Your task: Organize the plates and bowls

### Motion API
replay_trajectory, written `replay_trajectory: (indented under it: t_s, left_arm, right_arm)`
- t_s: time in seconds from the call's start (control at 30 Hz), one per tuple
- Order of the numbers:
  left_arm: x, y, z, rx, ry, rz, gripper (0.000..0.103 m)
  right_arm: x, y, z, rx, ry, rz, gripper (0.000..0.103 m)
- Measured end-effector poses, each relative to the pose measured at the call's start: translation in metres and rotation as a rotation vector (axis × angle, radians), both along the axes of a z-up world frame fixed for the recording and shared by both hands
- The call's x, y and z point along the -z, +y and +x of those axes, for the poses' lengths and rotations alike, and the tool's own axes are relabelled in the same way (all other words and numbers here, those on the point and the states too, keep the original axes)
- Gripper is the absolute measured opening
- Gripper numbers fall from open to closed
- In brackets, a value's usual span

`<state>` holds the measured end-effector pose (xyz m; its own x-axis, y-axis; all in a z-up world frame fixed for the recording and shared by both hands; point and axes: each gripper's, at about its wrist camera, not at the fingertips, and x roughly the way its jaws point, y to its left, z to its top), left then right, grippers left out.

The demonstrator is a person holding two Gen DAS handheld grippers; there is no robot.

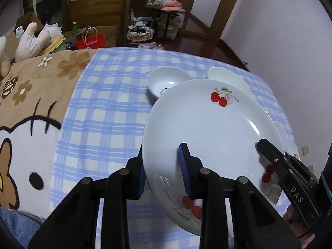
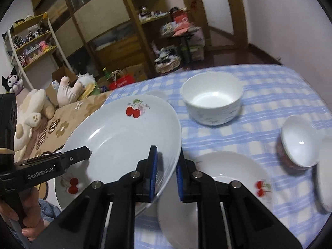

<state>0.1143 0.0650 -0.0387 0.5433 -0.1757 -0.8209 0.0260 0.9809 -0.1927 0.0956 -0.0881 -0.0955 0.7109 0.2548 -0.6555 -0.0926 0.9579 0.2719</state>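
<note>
Left gripper [image 1: 164,170]: its fingers [image 1: 185,170] are clenched on the near left rim of the large cherry plate [image 1: 207,128], one pad above and one below.
Right gripper [image 2: 166,173]: likewise clamped on the opposite rim of the same plate [image 2: 124,132], so both tools share it.
Where the plate is: held tilted in the air above the checked cloth [image 1: 108,112], its left edge higher in the right wrist view.
Risk, near: glazed china pinched only at thin rims; if the two hands drift apart or twist unevenly, the plate could slip out of one grip and swing down.
Risk, below: a second cherry plate [image 2: 228,178] lies on the cloth just under the right gripper; a dropped or hastily lowered plate would strike it and could chip both.
Risk, further: the soft bed under the cloth may let stacked dishes tip.
Count, plates: two with cherries, one held and one lying.
Count, bowls: a wide straight-sided bowl [image 2: 211,103]; a small bowl with a red outside [image 2: 298,143] at right; a shallow white bowl [image 1: 166,81] behind the held plate.
Count, uncertain: a blurred white rim [image 2: 325,172] at the far right edge, perhaps another dish.
</note>
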Motion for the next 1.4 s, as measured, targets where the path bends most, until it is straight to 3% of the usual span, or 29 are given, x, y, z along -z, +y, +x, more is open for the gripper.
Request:
replay_trajectory:
  t_s: [0.23,0.43,1.0,1.4]
  left_arm:
    - [-0.02,-0.032,-0.015,0.058,-0.03,-0.003,0.029]
    - [-0.026,-0.053,-0.027,0.099,-0.051,0.017,0.029]
    - [0.007,-0.088,-0.04,0.188,-0.007,0.018,0.027]
    - [0.031,-0.111,-0.042,0.237,0.016,0.075,0.028]
  right_arm:
    - [-0.02,-0.03,-0.024,0.046,-0.024,-0.001,0.018]
    - [-0.02,-0.044,-0.041,0.069,-0.027,-0.011,0.018]
    - [0.013,-0.075,-0.074,0.121,0.033,-0.029,0.019]
    - [0.043,-0.093,-0.075,0.138,0.094,0.007,0.02]
